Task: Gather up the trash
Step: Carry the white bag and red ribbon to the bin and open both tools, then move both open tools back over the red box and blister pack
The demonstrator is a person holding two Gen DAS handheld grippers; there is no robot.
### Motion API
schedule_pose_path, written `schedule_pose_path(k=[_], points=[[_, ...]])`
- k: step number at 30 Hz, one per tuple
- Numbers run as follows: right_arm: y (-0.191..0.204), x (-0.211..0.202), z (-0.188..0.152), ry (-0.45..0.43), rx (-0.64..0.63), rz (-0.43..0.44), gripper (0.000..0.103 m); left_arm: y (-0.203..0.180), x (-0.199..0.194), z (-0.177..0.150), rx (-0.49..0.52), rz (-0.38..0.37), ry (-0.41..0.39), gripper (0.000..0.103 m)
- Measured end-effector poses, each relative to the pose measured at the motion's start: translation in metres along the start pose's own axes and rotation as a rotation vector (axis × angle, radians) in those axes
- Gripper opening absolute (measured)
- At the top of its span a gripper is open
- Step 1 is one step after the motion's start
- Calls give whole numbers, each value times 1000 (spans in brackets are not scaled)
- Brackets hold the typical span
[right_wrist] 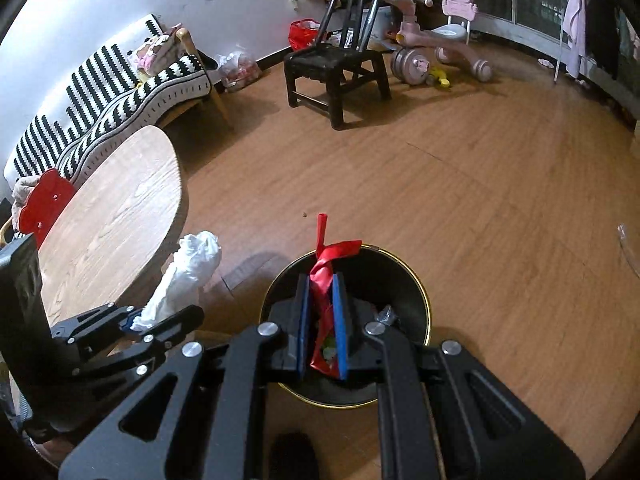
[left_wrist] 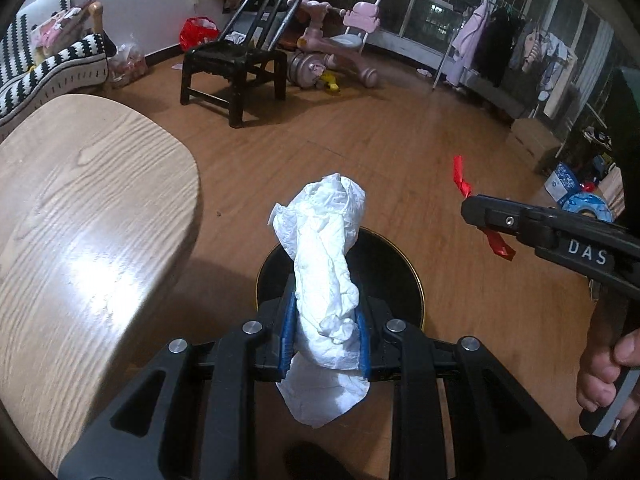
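Wood-plank flooring [right_wrist: 480,184] runs back to a black chair [right_wrist: 336,68] and a pink tricycle [right_wrist: 436,46] by the far windows. On the near floor stands a black bin [right_wrist: 408,280], right of a round wooden table [left_wrist: 80,216]. Above it, the left gripper [left_wrist: 326,332] clamps a crumpled white tissue [left_wrist: 326,264] between its blue pads. The right gripper [right_wrist: 322,320] pinches a red wrapper [right_wrist: 326,276] over the bin's opening.

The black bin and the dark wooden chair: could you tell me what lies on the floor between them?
Only bare floor, apart from one tiny dark speck, between bin and chair; the right wrist view shows it best.
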State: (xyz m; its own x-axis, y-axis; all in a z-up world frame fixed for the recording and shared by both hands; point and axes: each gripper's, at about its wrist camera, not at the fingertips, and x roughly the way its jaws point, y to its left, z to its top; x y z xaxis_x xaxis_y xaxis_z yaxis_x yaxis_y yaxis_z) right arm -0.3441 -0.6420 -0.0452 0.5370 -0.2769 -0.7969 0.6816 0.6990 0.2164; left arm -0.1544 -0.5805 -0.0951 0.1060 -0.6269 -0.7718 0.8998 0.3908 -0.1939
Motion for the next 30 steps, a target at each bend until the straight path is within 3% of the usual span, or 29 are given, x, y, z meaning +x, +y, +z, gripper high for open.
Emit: schedule_pose_path(k=[9,10,11,12,13,14,25,30], points=[[-4,5,0,7,8,-5,12,-4,12,5,6,-8,11,27],[-4,4,-1,6,10,-6,13,-5,13,5,5,-3,9,32],[-3,5,1,8,16,-5,16,-5,14,6,0,-1,7,50],[-4,6,1,9,22,3,34,-4,14,6,-8,-4,-3,65],[-4,5,2,2,27,1,65,-4,12,6,-12,-5,-12,71],[-4,2,1,-14,29,-3,73,-4,11,6,-15,-9,-25,74],[5,-6,5,-44,9,3,74,-4,7,5,-5,-6,-28,78],[18,-12,12,-62,-1,8,74,7,-13,4,-9,18,-43,87]])
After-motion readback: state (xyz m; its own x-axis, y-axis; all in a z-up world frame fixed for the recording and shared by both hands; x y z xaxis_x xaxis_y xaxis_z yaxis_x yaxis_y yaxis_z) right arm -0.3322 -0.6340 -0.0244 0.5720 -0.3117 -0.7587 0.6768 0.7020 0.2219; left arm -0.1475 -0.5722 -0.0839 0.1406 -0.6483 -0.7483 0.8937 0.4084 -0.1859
